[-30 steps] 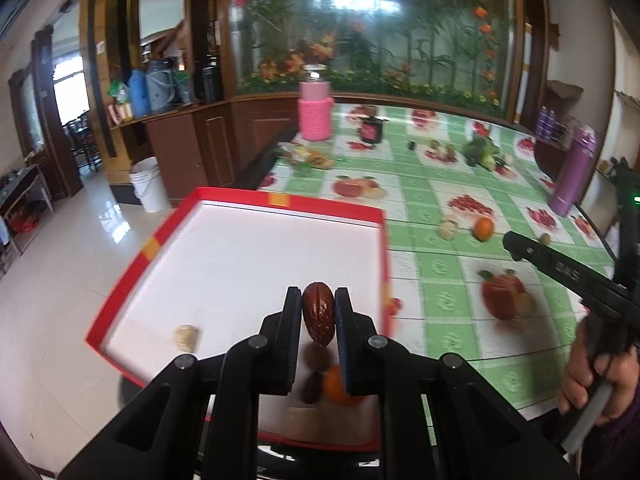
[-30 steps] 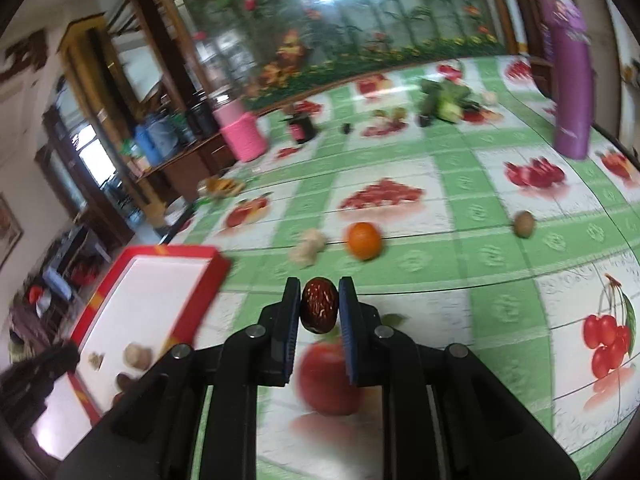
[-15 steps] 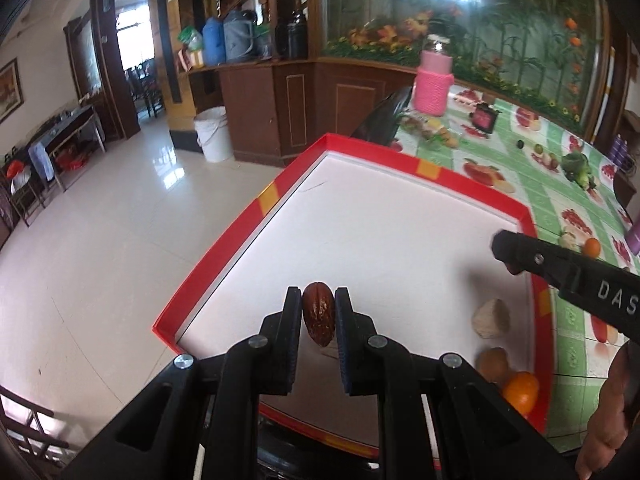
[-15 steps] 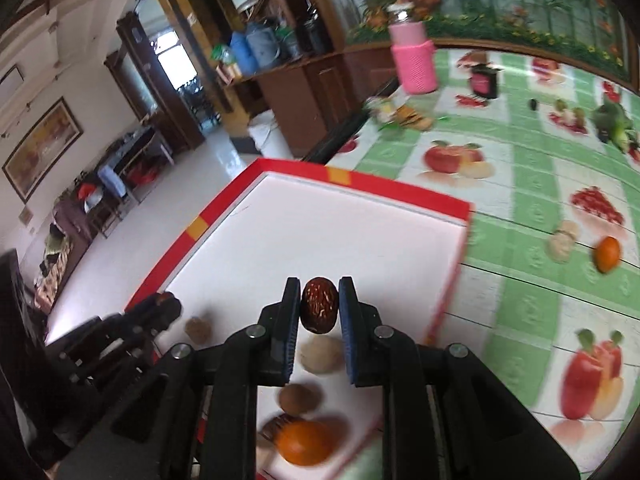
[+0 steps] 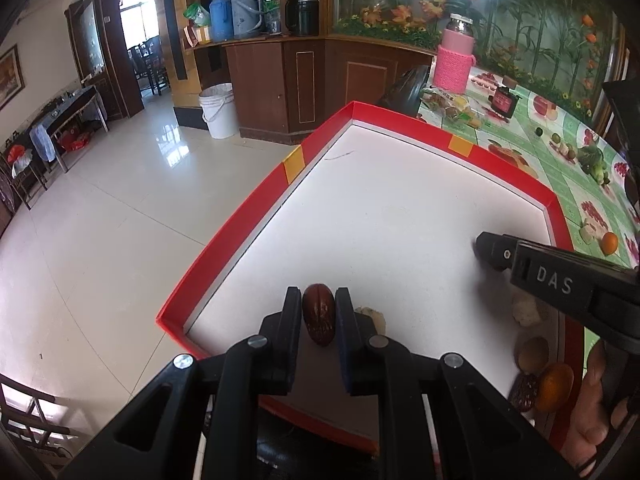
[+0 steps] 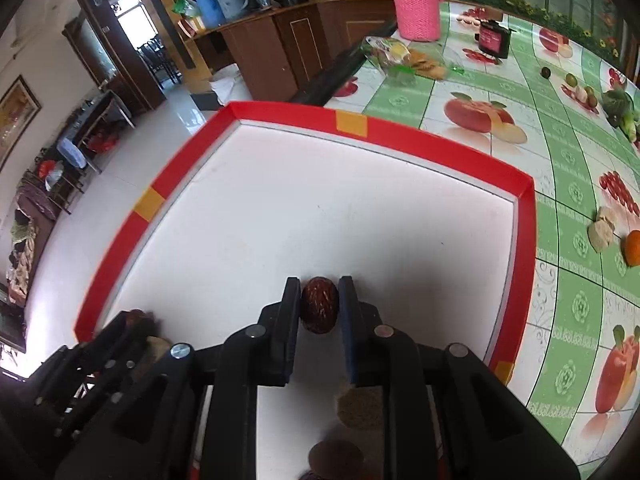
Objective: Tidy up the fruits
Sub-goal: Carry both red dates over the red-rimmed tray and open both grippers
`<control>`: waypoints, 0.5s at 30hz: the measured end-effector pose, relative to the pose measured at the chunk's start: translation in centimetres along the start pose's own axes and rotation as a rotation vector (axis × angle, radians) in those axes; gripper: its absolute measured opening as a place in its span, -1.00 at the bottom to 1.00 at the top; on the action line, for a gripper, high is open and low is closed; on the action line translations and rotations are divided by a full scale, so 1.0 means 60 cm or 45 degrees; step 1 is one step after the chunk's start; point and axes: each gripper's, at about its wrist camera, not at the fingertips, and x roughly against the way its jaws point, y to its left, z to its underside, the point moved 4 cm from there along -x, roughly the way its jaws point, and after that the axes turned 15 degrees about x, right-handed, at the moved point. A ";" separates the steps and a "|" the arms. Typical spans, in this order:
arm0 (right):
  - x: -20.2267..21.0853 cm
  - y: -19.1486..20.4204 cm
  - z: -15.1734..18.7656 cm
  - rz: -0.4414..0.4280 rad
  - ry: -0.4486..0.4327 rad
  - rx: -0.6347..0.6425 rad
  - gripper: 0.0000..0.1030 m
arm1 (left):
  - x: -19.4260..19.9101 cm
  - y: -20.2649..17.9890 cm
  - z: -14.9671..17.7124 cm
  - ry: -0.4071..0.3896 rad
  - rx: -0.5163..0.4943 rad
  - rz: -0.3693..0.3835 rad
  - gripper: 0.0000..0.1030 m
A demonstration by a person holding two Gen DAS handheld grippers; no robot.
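Observation:
A red-rimmed tray (image 5: 224, 256) with a white floor lies at the table's corner. My left gripper (image 5: 318, 300) hangs low over its near-left part with a glossy red date (image 5: 319, 316) between the pads; its jaws are opening and the pads still touch the date. My right gripper (image 6: 319, 292) is shut on a darker wrinkled date (image 6: 319, 306) just above the tray floor (image 6: 320, 208). In the left wrist view the right gripper (image 5: 490, 250) reaches in from the right. Blurred, the left gripper (image 6: 136, 320) shows at the right wrist view's lower left.
In the tray's near-right corner lie a pale lump (image 5: 526, 312), a brown round fruit (image 5: 534, 354), an orange (image 5: 554, 386) and a dark date (image 5: 524, 392). On the green fruit-print cloth (image 6: 568, 240) sit another orange (image 6: 633, 247) and pale pieces (image 6: 602, 230). A pink-sleeved bottle (image 6: 416, 8) stands far back.
Both grippers have swung from the table side over the tray and sunk toward its floor, each still carrying its date. The left date now sits slightly tilted between the pads.

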 end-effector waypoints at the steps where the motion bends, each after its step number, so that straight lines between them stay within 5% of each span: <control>1: 0.002 -0.001 0.002 0.021 0.013 0.007 -0.58 | 0.004 0.003 0.003 0.002 0.001 -0.002 -0.46; 5: 0.011 -0.003 0.012 0.033 0.045 0.013 -0.58 | 0.039 0.009 0.009 -0.053 -0.025 -0.017 0.00; 15: 0.112 -0.032 0.025 0.136 -0.119 -0.016 -0.50 | 0.192 0.001 0.011 -0.308 -0.083 0.050 0.22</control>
